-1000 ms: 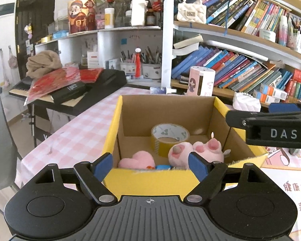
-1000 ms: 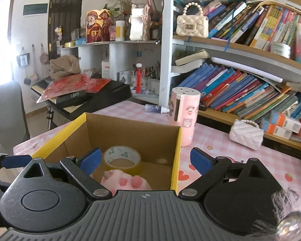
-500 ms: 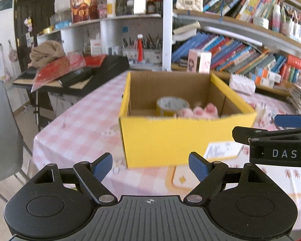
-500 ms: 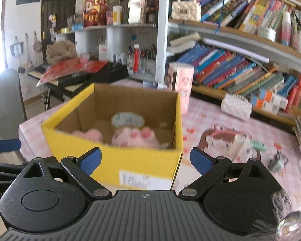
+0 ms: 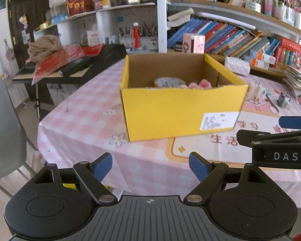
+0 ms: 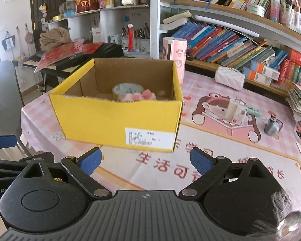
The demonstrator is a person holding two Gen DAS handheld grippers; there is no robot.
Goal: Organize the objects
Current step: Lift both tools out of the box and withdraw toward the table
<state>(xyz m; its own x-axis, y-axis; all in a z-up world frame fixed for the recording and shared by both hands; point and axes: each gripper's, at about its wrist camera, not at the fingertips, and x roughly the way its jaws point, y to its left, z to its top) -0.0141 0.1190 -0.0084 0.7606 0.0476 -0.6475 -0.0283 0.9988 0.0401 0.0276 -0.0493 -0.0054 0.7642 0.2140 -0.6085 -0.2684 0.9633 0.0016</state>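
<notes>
Right wrist view first: big bookshelf wall along the back, crammed with slanted books, bags and jars, clearly just storage and no part of the job. In front of that, table under a pink checked cloth with a cartoon mat over the right half. Yellow cardboard box parked toward the near left corner of the table, open top, label facing the cameras, so probably the drop-off bin for the tidy-up. Already inside: roll of tape upright against the back, pink plush just in front of it, touching or close to it, hard to say which.

Still loose out on the right half of the table: small white-and-pink gadget on the mat, and a little grey clip-like thing nearer the right edge. Likely next in line for the box.

Left gripper wide open, nothing between the fingers, hovering off the near edge of the table. Right gripper same deal: spread wide, empty, aimed at the front of the box.
</notes>
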